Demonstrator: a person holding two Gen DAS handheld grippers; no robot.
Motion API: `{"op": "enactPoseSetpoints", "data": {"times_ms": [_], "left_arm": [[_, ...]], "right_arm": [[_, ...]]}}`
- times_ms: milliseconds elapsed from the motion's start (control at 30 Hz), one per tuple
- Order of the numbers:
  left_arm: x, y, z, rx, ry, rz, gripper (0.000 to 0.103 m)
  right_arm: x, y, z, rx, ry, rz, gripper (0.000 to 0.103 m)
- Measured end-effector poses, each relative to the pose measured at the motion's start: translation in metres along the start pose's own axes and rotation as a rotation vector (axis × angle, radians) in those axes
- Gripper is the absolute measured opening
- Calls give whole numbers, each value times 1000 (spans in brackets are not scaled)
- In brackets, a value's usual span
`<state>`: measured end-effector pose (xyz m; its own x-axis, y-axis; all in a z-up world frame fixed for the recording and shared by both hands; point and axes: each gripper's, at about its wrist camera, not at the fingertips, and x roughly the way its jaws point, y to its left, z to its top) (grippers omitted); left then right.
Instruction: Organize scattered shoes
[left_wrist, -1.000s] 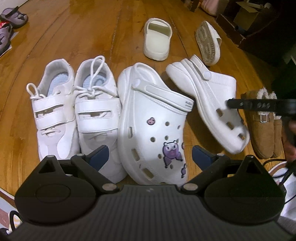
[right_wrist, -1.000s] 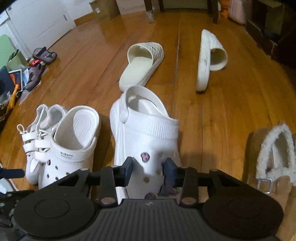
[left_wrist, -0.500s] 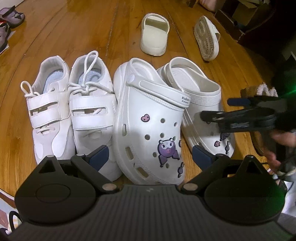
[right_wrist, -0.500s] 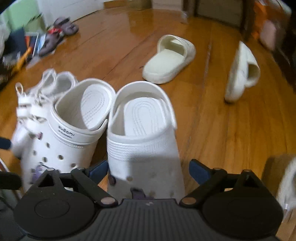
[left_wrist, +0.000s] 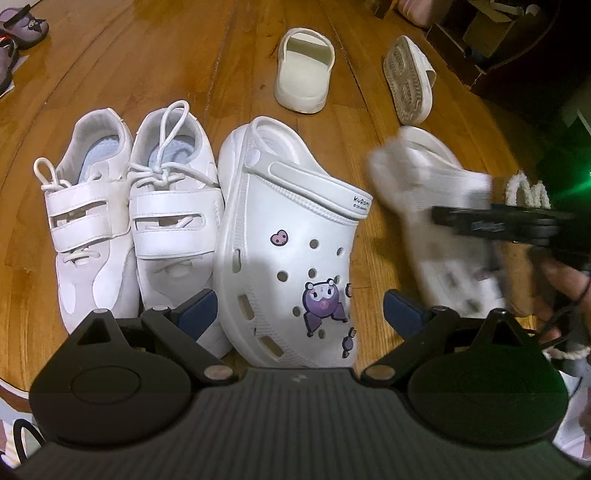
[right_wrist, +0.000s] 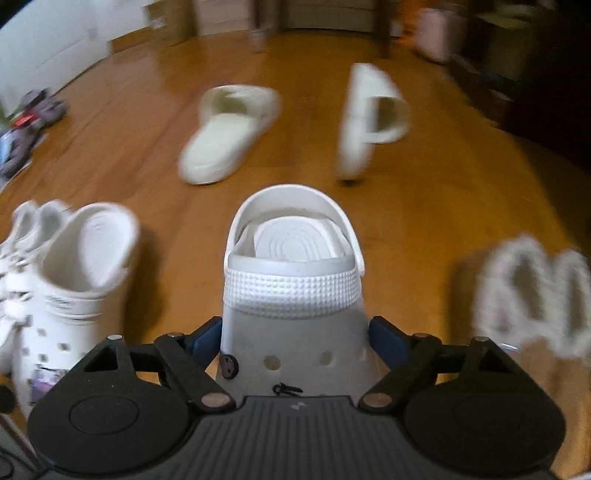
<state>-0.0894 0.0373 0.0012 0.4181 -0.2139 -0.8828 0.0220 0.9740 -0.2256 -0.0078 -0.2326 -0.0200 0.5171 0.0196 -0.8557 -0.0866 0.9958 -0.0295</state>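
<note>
in the left wrist view, going left to right: a pair of white strap sneakers (left_wrist: 129, 221) sits at 9 o'clock on the wooden floor (left_wrist: 155, 59), touching a white clog (left_wrist: 291, 240) at centre with a purple cartoon charm. the strap of that clog carries small lettering that starts "ku"; the rest i cannot read. my left gripper (left_wrist: 299, 314) is spread wide with nothing in it, one finger on each side of the clog's toe.

at 3 o'clock the second clog (left_wrist: 436, 221) is blurred, well apart from its mate. in the right wrist view my right gripper (right_wrist: 295, 338) has its pads against both sides of the second clog's front, so i judge it gripped.

at 12 o'clock a cream slide (left_wrist: 304, 70) lies flat and its partner (left_wrist: 408, 79) lies sole outward; fur-lined brown slippers (right_wrist: 532, 295) sit at 3 o'clock.

i judge the step is pairing the clogs; next, set this one just beside its mate, toes aligned.
</note>
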Motion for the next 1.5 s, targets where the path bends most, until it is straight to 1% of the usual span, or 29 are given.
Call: {"op": "enactPoseSetpoints", "data": {"times_ms": [33, 67, 100, 133, 200, 300, 367, 400, 433, 500, 533, 600, 733, 833, 1000, 1133, 1167, 1267, 1367, 1400, 1433, 1467, 1500], "left_arm": [[1, 0, 1, -6, 1, -5, 98], [2, -1, 1, -13, 1, -10, 98], [3, -2, 2, -20, 0, -14, 98], [4, -2, 3, -24, 0, -16, 98], [7, -6, 3, -21, 9, -17, 98], [11, -10, 1, 8, 22, -13, 98], [11, -12, 0, 21, 20, -5, 98], [10, -13, 0, 26, 19, -2, 98], [10, -14, 0, 32, 16, 0, 98], [8, -14, -1, 39, 12, 1, 98], [7, -14, -1, 41, 10, 0, 98], [7, -14, -1, 45, 11, 0, 98], [8, -17, -2, 72, 10, 1, 98], [8, -17, -3, 81, 11, 14, 98], [9, -6, -2, 52, 19, 94, 98], [7, 6, -4, 43, 13, 130, 98], [7, 9, -4, 37, 13, 134, 98], [5, 23, -4, -8, 8, 154, 98], [0, 37, -4, -59, -6, 162, 98], [-1, 42, -4, -80, -11, 162, 98], [-1, 44, -3, -89, -13, 162, 98], [-1, 45, -3, -97, -13, 160, 98], [0, 45, -3, -99, -12, 156, 98]], "right_arm": [[5, -7, -5, -4, 1, -64, 87], [10, -10, -7, -14, 5, -112, 83], [17, -13, -11, -22, 8, -163, 86], [24, -17, -15, -19, -1, -187, 88], [23, -20, -15, 2, -7, -196, 88], [0, -13, -9, -2, -47, -176, 89], [-22, -4, -2, -18, -70, -138, 93], [-31, 1, 1, -9, -64, -99, 93], [-39, 8, 4, 5, -39, -16, 93], [-40, 22, 5, 29, 44, 168, 93], [-36, 28, 4, 37, 77, 227, 93], [-25, 39, 2, 42, 122, 282, 93], [-6, 60, -2, 29, 191, 330, 93], [-9, 74, 2, 6, 201, 374, 93], [-3, 100, 23, -50, 244, 436, 93], [20, 112, 26, -14, 281, 479, 93], [25, 114, 25, -8, 290, 486, 101], [43, 120, 23, 9, 304, 539, 102], [52, 130, 23, -8, 280, 569, 101], [54, 133, 23, -22, 262, 590, 96], [55, 133, 23, -17, 251, 596, 96], [55, 132, 23, -6, 244, 594, 93], [51, 131, 22, -5, 222, 567, 92]]}}
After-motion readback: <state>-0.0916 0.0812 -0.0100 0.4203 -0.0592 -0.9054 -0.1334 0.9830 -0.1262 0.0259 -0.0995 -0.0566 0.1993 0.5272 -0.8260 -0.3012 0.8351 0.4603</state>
